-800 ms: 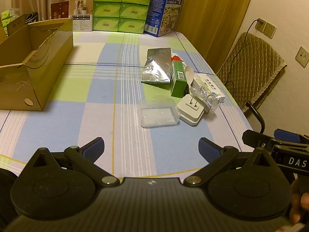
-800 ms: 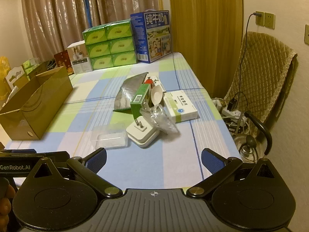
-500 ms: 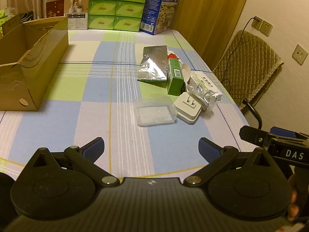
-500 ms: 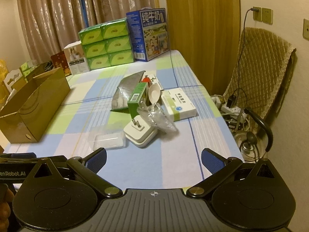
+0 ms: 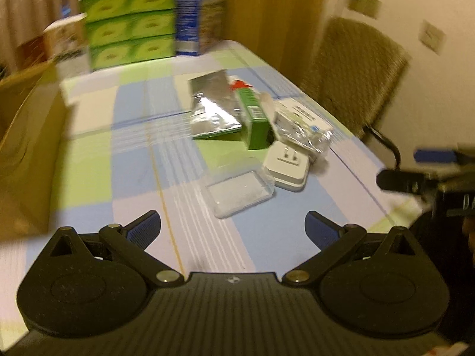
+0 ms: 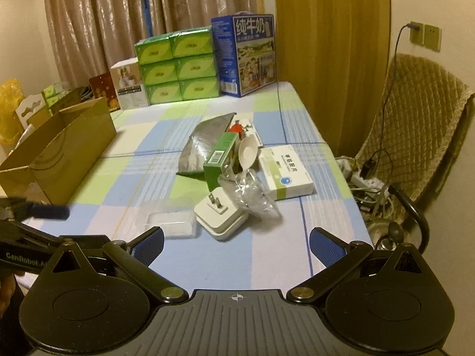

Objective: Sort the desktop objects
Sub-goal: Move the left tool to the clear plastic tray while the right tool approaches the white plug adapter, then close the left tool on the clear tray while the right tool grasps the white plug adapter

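Right now my left gripper point(image 5: 233, 225) and right gripper point(image 6: 236, 241) hang spread wide and empty (ready to pick), short of the clear case point(image 6: 170, 222) and, blurrily, the plug adapter point(image 6: 221, 216) beside it

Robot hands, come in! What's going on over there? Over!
Left hand-held gripper open, empty. Right hand-held gripper open, empty. Clear plastic box and white plug nearest, untouched on the table. Cardboard box waiting, path clear.
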### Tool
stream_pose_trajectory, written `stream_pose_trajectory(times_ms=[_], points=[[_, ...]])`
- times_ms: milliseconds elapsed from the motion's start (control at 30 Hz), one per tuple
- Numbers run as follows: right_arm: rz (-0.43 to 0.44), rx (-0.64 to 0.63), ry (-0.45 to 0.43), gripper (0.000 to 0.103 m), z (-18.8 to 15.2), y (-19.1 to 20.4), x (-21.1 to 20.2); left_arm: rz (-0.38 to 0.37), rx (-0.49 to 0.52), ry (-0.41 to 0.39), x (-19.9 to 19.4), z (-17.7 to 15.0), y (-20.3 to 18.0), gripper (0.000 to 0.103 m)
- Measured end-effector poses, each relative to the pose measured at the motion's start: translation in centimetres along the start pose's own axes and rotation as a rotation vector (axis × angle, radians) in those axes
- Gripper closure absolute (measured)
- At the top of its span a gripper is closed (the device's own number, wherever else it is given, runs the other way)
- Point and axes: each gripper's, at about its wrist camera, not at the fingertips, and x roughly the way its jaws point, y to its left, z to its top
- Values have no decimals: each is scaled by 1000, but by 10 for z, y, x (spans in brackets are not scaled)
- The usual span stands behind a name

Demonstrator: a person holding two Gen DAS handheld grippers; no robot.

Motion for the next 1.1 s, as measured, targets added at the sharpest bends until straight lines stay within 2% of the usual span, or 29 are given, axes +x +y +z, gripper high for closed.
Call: stream_pose_trajectory(times_ms=[133, 233, 467, 500, 533, 633, 767, 900, 1100], points=[[8, -23, 20, 2, 6, -1, 11, 2, 152, 11, 12, 8, 3, 1], [27, -68, 36, 2, 9, 2, 21, -22, 216, 19, 23, 14, 8, 3], [81, -172, 109, 2, 14, 7, 56, -144, 350, 29, 54, 24, 13, 9], [90, -187, 119, 5, 15, 7, 62, -160, 372, 28, 59, 25, 13, 9], [99, -205, 133, 13, 15, 8, 68, -172, 390, 31, 65, 25, 14, 9], [118, -246, 186, 24, 18, 8, 86, -200, 422, 42, 80, 23, 17, 12], [144, -312, 239, 26, 20, 12, 109, -218, 448, 60, 98, 24, 24, 19], [159, -367, 291, 26, 22, 12, 136, -245, 477, 69, 111, 26, 26, 20], [156, -449, 286, 26, 26, 11, 160, -273, 527, 70, 126, 24, 27, 20]])
